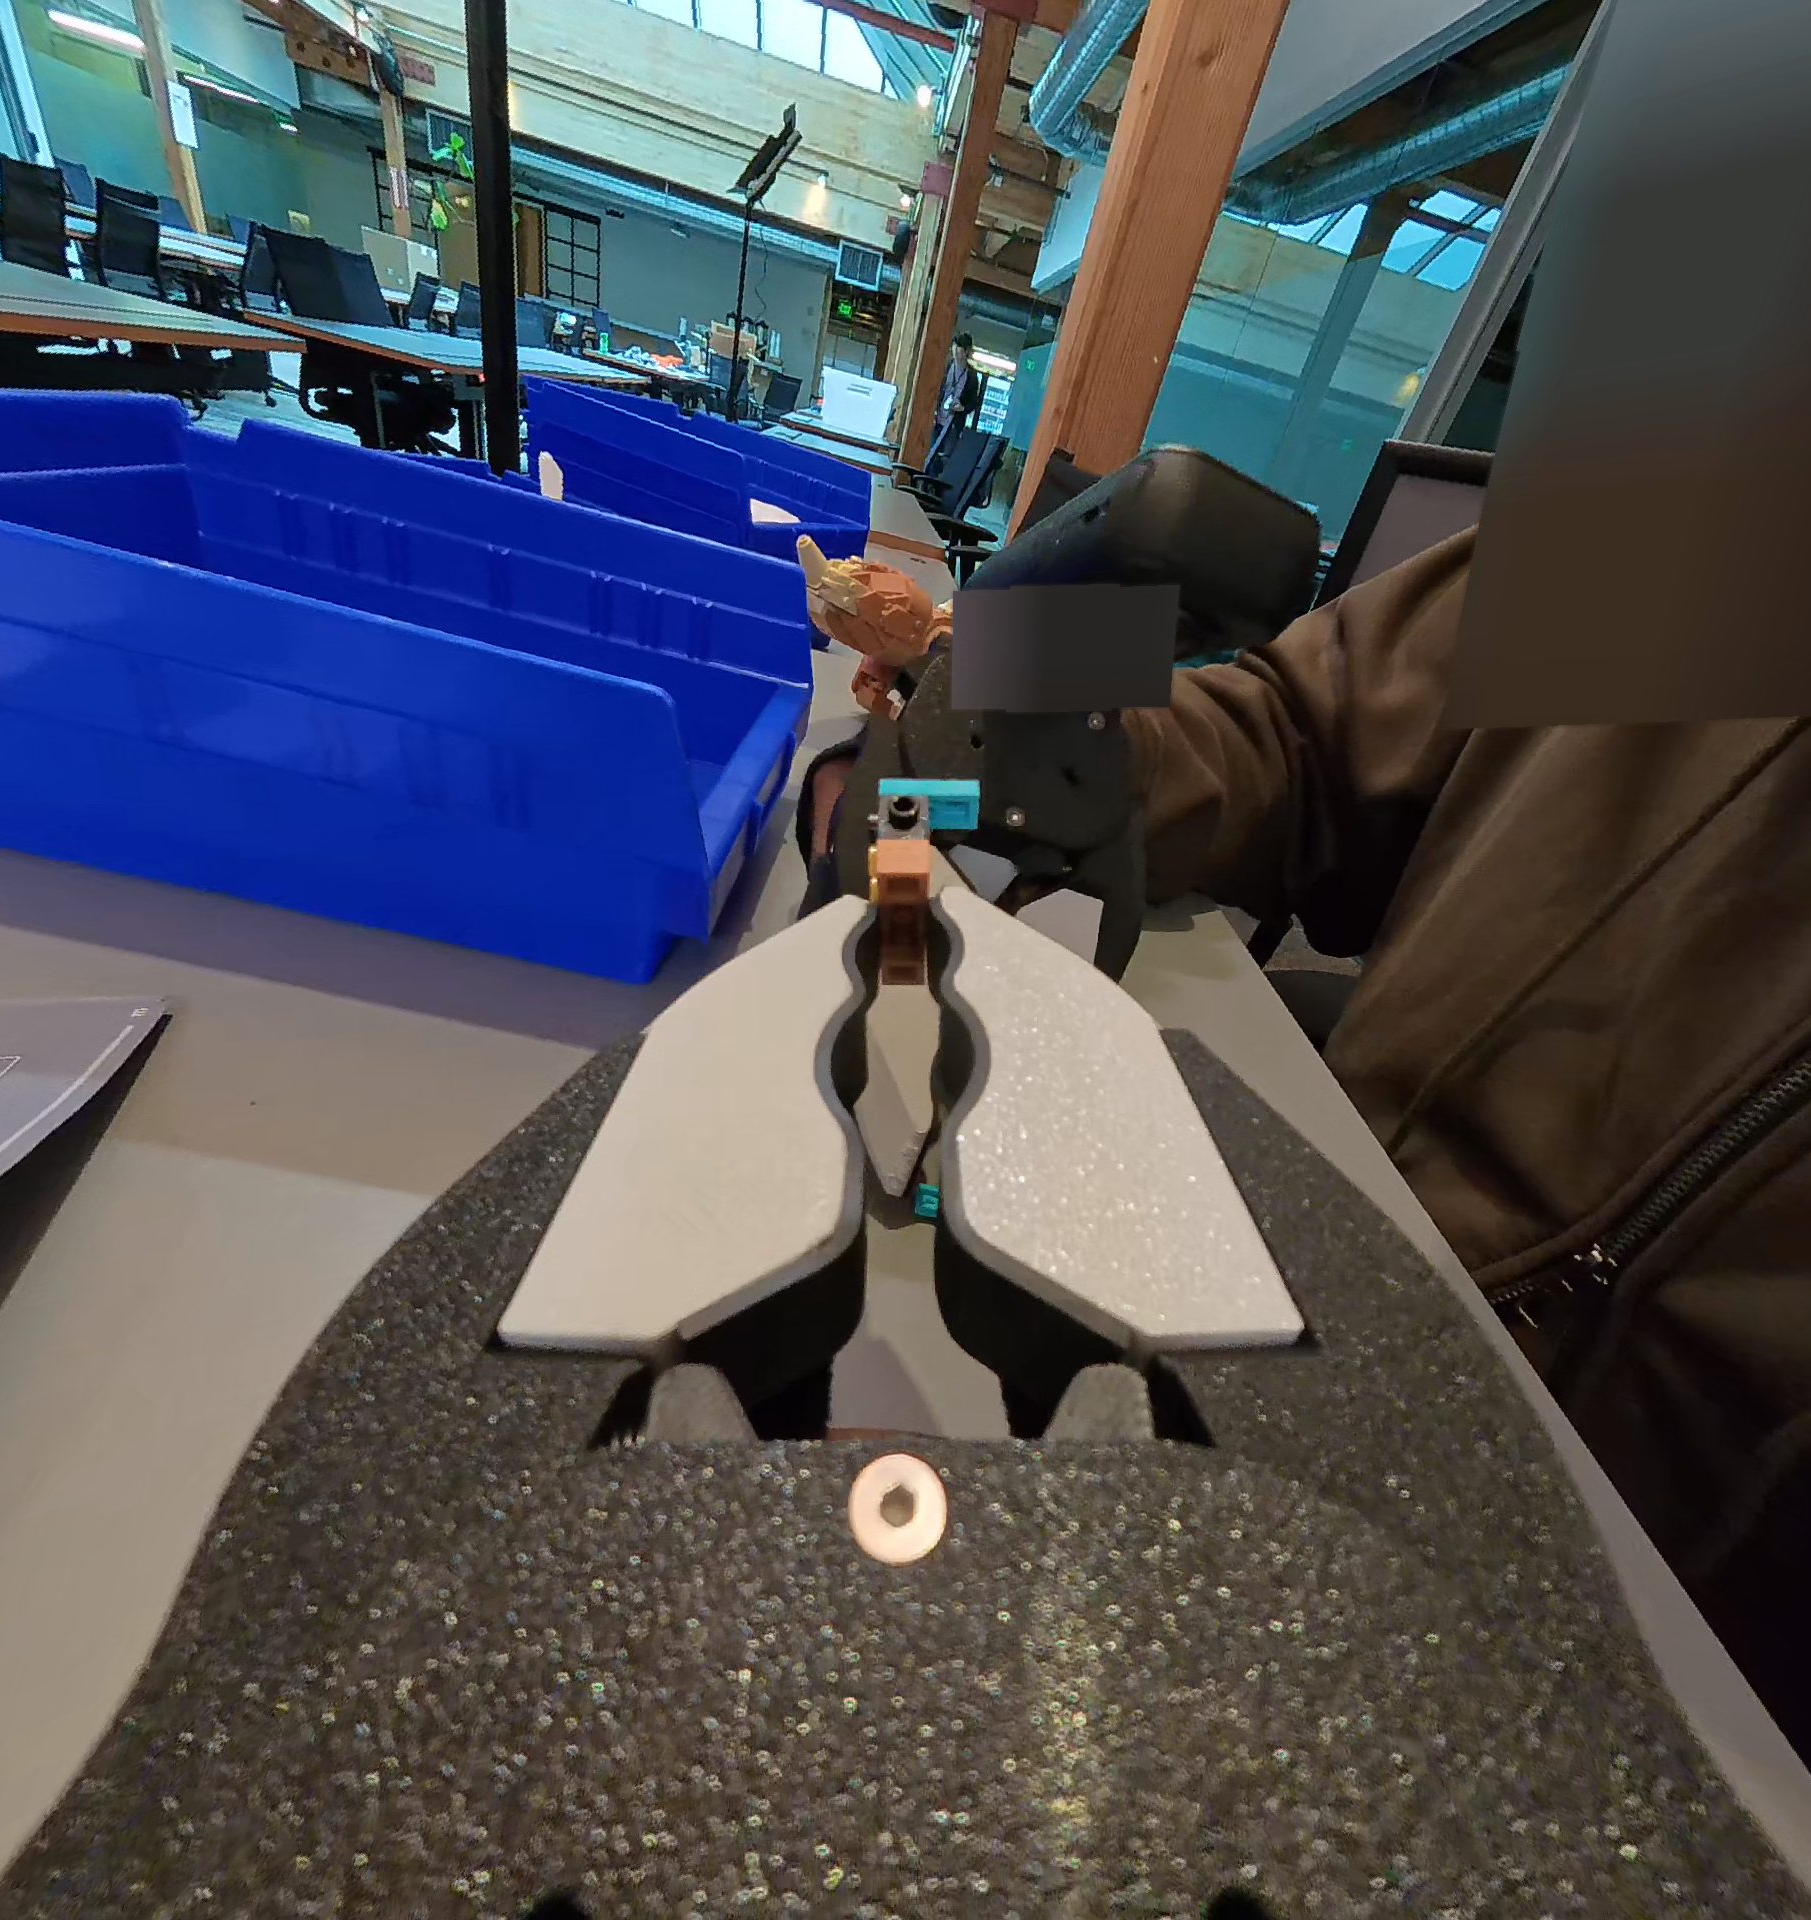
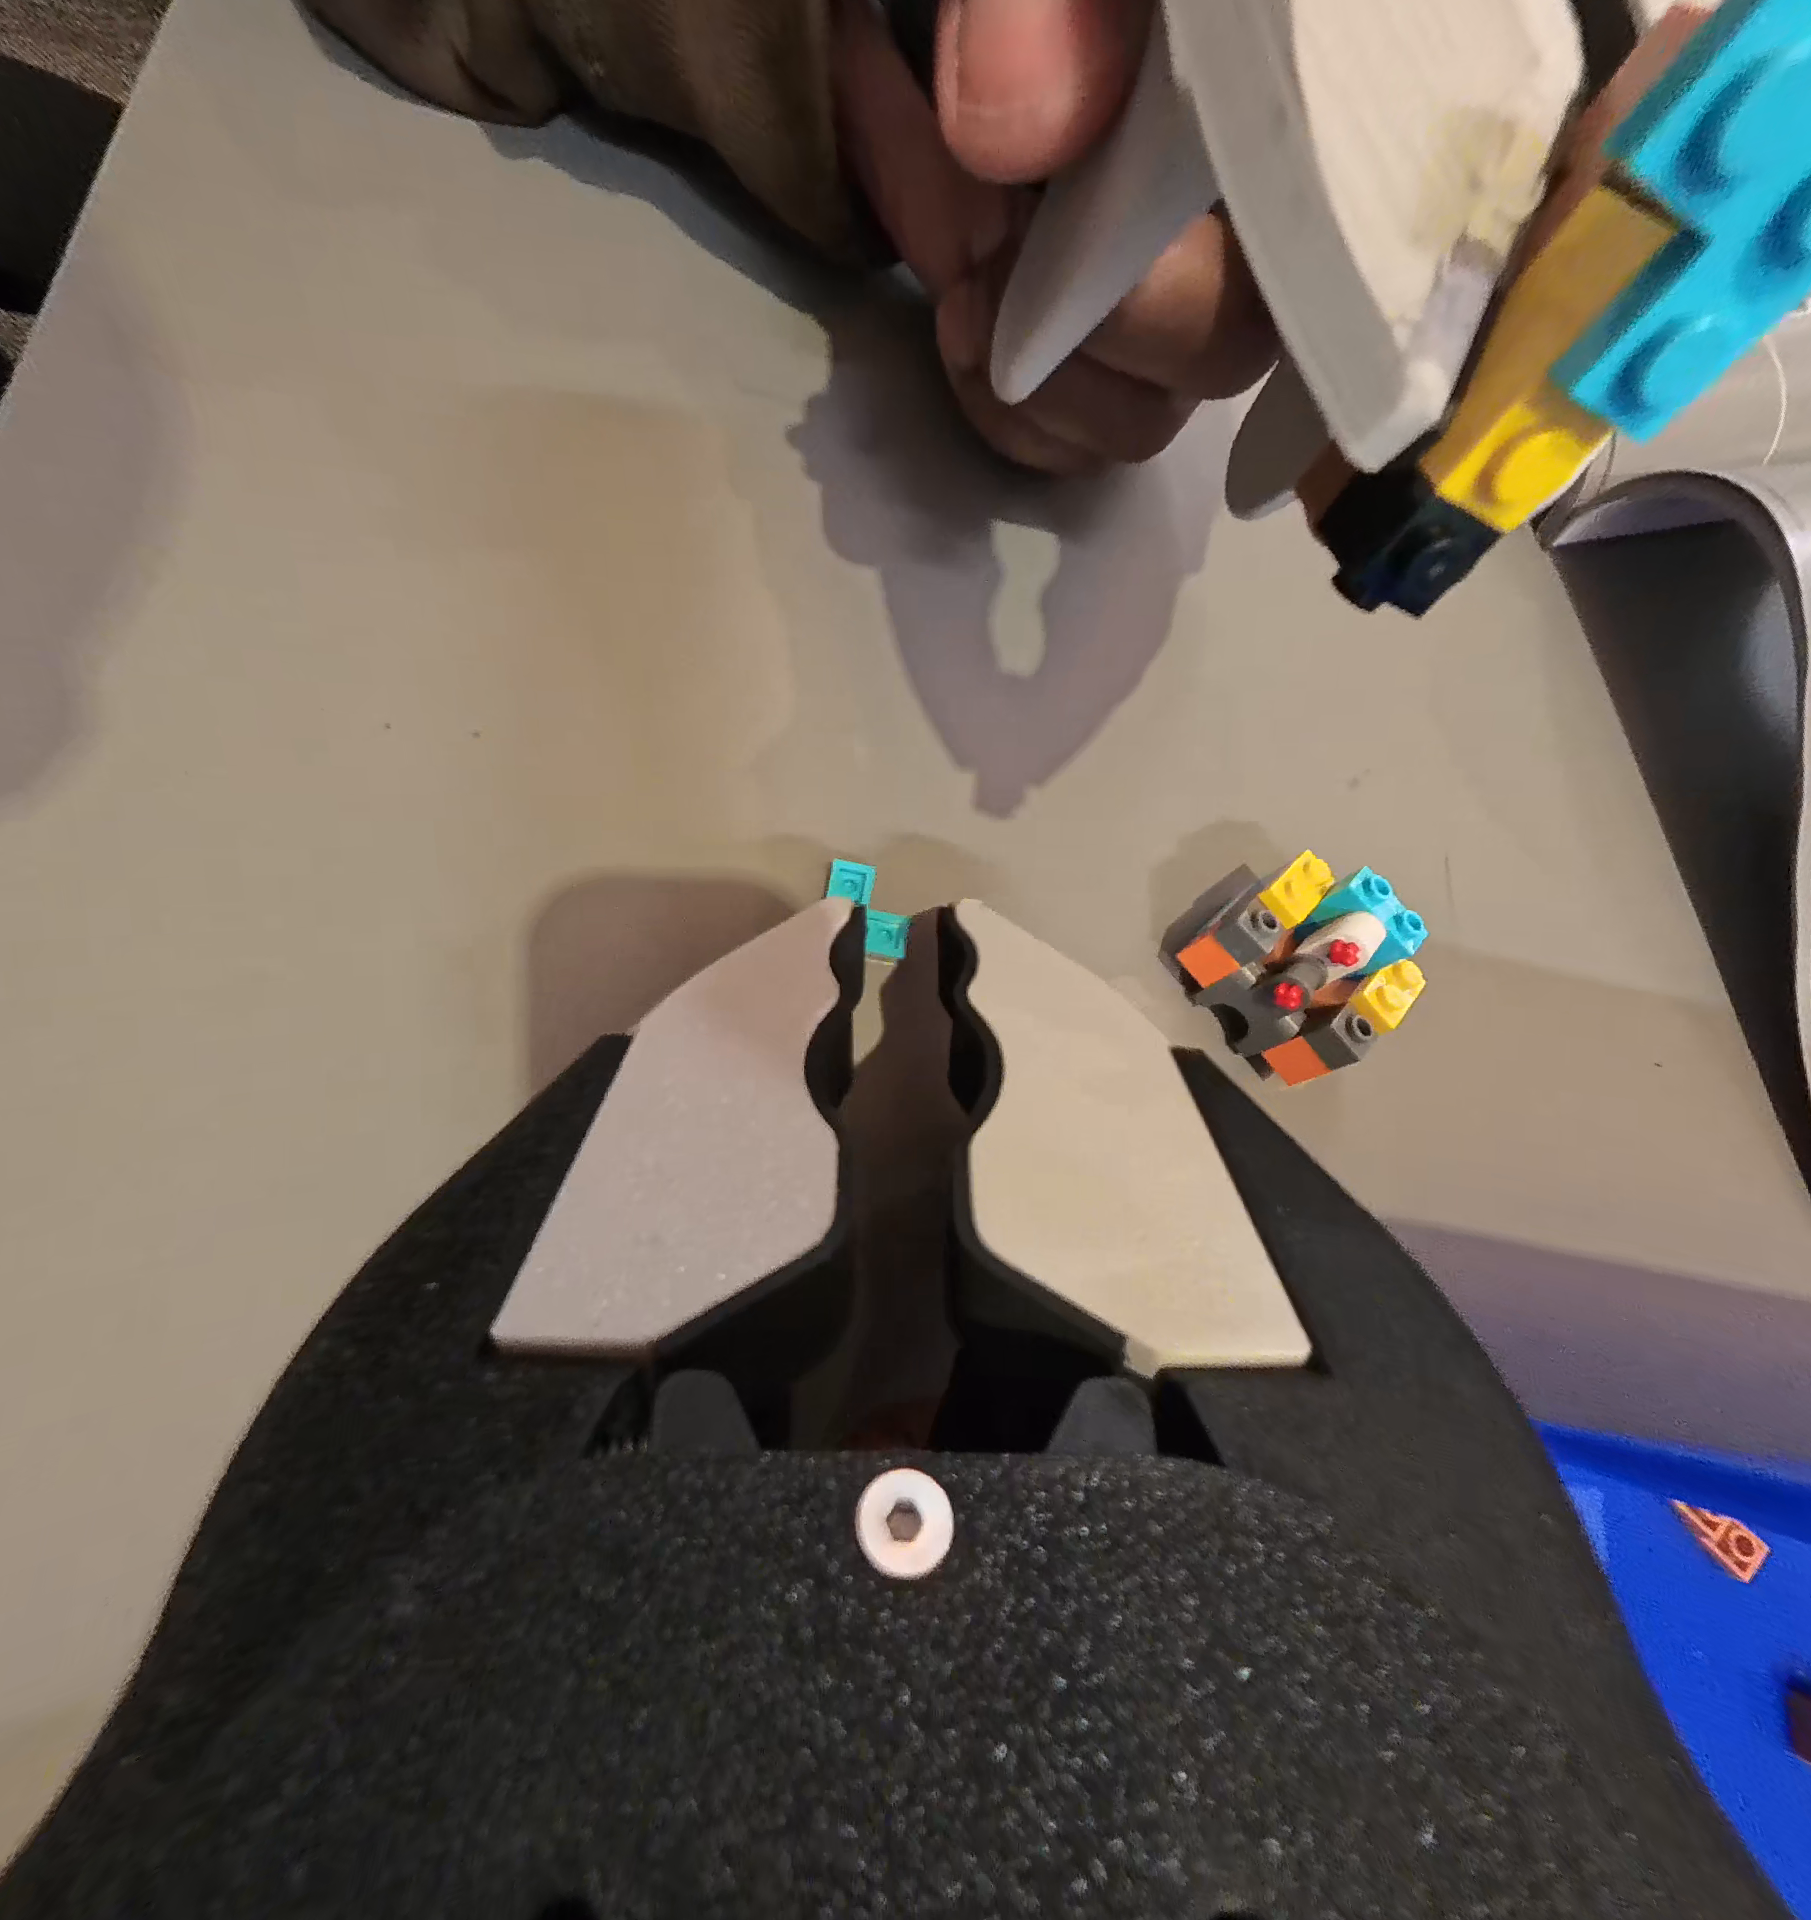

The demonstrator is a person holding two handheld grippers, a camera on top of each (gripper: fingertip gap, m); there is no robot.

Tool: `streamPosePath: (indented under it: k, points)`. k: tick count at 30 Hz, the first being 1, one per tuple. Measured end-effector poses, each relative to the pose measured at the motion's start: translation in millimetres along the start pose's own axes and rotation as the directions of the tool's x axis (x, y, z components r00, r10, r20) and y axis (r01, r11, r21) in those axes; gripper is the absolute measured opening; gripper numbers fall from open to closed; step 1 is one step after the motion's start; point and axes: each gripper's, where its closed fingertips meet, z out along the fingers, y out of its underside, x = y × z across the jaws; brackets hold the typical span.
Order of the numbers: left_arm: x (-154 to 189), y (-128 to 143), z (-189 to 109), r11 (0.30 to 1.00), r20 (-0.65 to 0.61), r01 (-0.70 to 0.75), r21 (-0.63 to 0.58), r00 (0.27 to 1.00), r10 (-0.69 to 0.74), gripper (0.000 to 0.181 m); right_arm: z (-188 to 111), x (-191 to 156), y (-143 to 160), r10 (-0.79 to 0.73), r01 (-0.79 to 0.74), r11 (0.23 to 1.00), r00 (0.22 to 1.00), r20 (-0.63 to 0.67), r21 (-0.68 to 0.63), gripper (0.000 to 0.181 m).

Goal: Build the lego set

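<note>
My left gripper [image 1: 903, 914] is shut on a small lego stack [image 1: 901, 883] of brown, yellow, black and teal pieces, held above the table. In the right wrist view this stack [image 2: 1566, 353] hangs at the top right, clamped by the left gripper's fingers [image 2: 1400, 208]. My right gripper [image 2: 901, 920] points down at the grey table [image 2: 361, 623], narrowly open. Two tiny teal plates lie at its tips: one [image 2: 887, 932] between the tips, the other [image 2: 852, 881] just beyond the left tip. A small multicoloured lego build [image 2: 1296, 971] stands to the right.
Blue bins [image 1: 361, 675] stand on the left of the table; one [image 2: 1711, 1662] holds brown pieces. A brown lego model [image 1: 880, 613] sits behind the grippers. An instruction booklet [image 2: 1711, 779] lies at the right. The person's jacket sleeve [image 1: 1452, 779] is close by. Tip to tip, the grippers are about 10 cm apart.
</note>
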Motion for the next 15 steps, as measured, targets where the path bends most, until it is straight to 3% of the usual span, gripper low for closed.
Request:
streamPosePath:
  k: [7, 15]
  points:
    - [0.1, 0.9, 0.0, 1.000, 0.002, -0.005, -0.008, 1.000, 0.005, 0.008, -0.4, -6.2, 0.5, -0.007, 0.007, 1.000, 1.000, 0.023, -0.007, 0.001]
    - [0.7, 1.8, -0.9, 1.000, 0.004, -0.010, -0.017, 1.000, 0.010, 0.008, -0.6, -6.1, 0.5, -0.019, 0.019, 1.000, 1.000, 0.013, -0.010, 0.000]
